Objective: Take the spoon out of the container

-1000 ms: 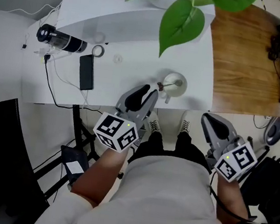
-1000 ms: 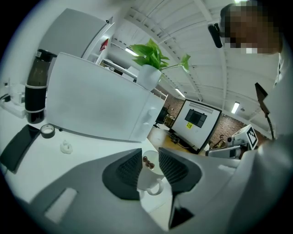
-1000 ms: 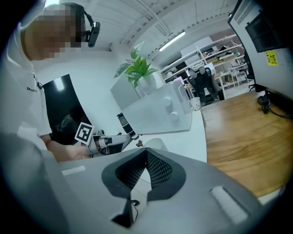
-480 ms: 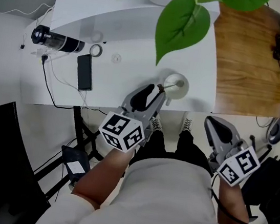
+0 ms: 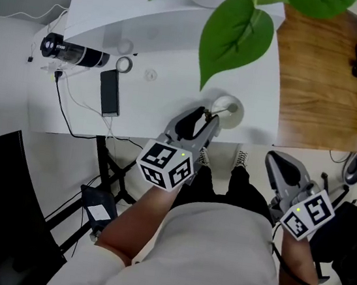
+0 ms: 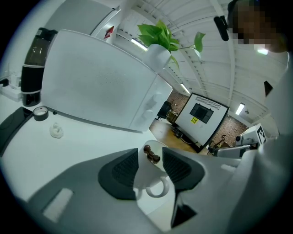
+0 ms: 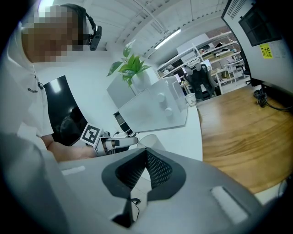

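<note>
A white mug (image 5: 226, 110) stands near the front edge of the white table (image 5: 171, 98). A spoon with a dark knobbed handle (image 5: 210, 112) leans out of it toward me. My left gripper (image 5: 203, 118) reaches the mug from the front and is open. In the left gripper view the spoon handle's end (image 6: 151, 154) shows in the gap between the two pads, above the mug (image 6: 151, 178); neither pad presses on it. My right gripper (image 5: 275, 160) hangs off the table at my right, shut and empty (image 7: 145, 153).
A black phone (image 5: 109, 93), a tape roll (image 5: 124, 65) and a black flask (image 5: 72, 51) with cables lie on the table's left part. A big plant leaf (image 5: 236, 35) hangs over the mug. A wooden desk (image 5: 320, 73) adjoins on the right.
My left gripper has moved forward to the mug, and the spoon handle now sits between its jaws. The right gripper has drifted slightly down and to the right.
</note>
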A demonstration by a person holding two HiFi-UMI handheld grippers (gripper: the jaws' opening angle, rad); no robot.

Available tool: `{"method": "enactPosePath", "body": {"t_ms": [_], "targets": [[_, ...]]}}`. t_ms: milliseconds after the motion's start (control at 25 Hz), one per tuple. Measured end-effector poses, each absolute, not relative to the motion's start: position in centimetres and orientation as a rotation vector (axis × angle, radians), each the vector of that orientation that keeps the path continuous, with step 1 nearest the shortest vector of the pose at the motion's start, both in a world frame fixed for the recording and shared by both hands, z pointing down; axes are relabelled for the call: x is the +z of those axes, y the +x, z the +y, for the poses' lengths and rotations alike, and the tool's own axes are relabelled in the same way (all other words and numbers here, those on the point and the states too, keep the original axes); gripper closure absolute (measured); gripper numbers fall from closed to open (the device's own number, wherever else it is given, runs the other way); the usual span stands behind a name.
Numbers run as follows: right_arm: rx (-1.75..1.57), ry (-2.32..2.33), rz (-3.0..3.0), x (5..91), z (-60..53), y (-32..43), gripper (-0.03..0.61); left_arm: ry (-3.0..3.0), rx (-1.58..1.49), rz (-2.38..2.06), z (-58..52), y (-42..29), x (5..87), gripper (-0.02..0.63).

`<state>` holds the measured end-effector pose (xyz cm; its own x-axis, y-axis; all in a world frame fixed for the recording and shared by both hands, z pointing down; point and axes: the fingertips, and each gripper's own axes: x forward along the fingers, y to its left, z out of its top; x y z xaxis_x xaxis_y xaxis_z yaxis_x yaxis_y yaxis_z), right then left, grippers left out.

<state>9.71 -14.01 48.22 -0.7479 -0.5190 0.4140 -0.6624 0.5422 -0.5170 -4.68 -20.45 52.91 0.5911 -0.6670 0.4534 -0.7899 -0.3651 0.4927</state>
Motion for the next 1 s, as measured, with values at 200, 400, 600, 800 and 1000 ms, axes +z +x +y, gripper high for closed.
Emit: {"method": "enactPosePath", "body": {"t_ms": [200,400,600,800,1000], "targets": [[1.005,1.0,-2.564,48.39,-13.92,9.78,0.575,2.141,0.242,-1.141,-20.43,-4.37,52.95,0.449],[1.005,0.995,-2.565,48.44,-13.84,9.69,0.574,2.157,0.257,-1.157,-20.52,-4.43,52.78,0.512],[1.006,0.998,-2.564,48.45,-13.85,9.81,0.574,2.168,0.264,-1.163,-20.6,-4.44,52.6,0.517],[1.009,1.0,-2.562,48.44,-13.69,9.92,0.574,2.213,0.322,-1.156,-20.4,-4.13,52.53,0.52],[1.009,1.002,-2.56,48.5,-13.53,10.07,0.574,2.241,0.337,-1.153,-20.33,-3.77,52.4,0.523]]}}
